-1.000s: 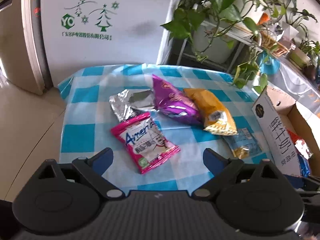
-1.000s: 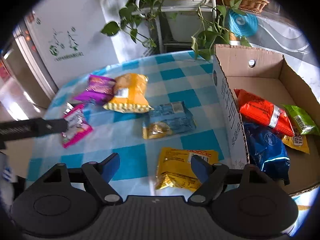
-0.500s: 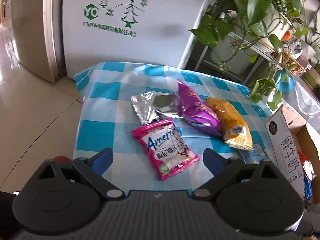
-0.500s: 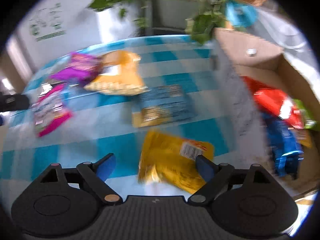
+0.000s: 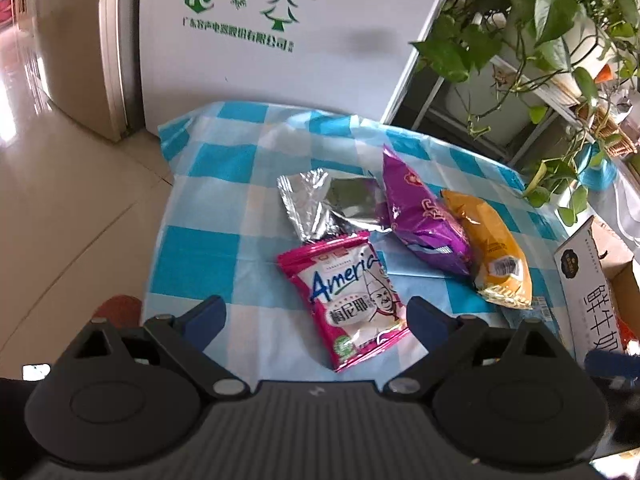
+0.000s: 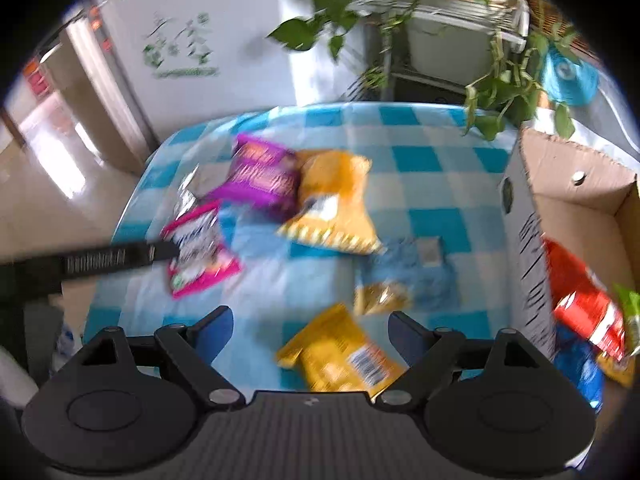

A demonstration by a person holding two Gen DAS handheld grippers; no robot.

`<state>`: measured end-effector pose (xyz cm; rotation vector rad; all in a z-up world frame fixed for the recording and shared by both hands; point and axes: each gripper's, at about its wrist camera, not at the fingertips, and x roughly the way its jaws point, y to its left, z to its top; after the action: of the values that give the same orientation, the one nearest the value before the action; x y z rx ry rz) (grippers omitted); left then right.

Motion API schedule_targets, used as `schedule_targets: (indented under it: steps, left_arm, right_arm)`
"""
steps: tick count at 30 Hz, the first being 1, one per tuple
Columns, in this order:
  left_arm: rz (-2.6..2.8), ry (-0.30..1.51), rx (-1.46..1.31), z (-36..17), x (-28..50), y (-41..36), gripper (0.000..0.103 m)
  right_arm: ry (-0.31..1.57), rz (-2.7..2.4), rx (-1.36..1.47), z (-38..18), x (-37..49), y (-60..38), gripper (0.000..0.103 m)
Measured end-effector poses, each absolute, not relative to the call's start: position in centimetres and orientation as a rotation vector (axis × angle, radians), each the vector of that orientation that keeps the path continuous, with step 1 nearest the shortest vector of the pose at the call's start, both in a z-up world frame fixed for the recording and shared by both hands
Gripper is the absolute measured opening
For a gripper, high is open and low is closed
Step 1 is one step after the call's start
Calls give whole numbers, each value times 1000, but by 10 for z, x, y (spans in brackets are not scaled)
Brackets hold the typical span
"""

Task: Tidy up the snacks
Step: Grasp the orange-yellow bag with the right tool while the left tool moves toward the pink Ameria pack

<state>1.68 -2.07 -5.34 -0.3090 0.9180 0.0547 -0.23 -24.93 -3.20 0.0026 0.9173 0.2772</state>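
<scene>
The table point(image 6: 424, 160) with its blue check cloth has a cardboard box point(image 6: 524, 236) at one side, and some snacks already lie inside the box. Six snacks are on the table outside the box.

The right gripper point(image 6: 310, 330) has swung away from the box in the last second and dropped low over the yellow bag point(image 6: 340, 356), the snack nearest the box's front corner. That bag now sits right between its fingers. The fingers are wide apart and hold nothing. The picture is blurry, so this gripper looks to be moving.

The left gripper point(image 5: 316, 322) has moved closer to the pink bag point(image 5: 348, 296), far from the box. Its fingers are wide apart too, and empty.

So I think the yellow bag gets picked up next, then goes in the box.
</scene>
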Motion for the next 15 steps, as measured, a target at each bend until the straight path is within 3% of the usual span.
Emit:
schedule_targets:
  steps: [15]
  left_arm:
    - [59, 940, -261, -73, 54, -47, 96]
  right_arm:
    - [950, 232, 204, -43, 92, -263, 89]
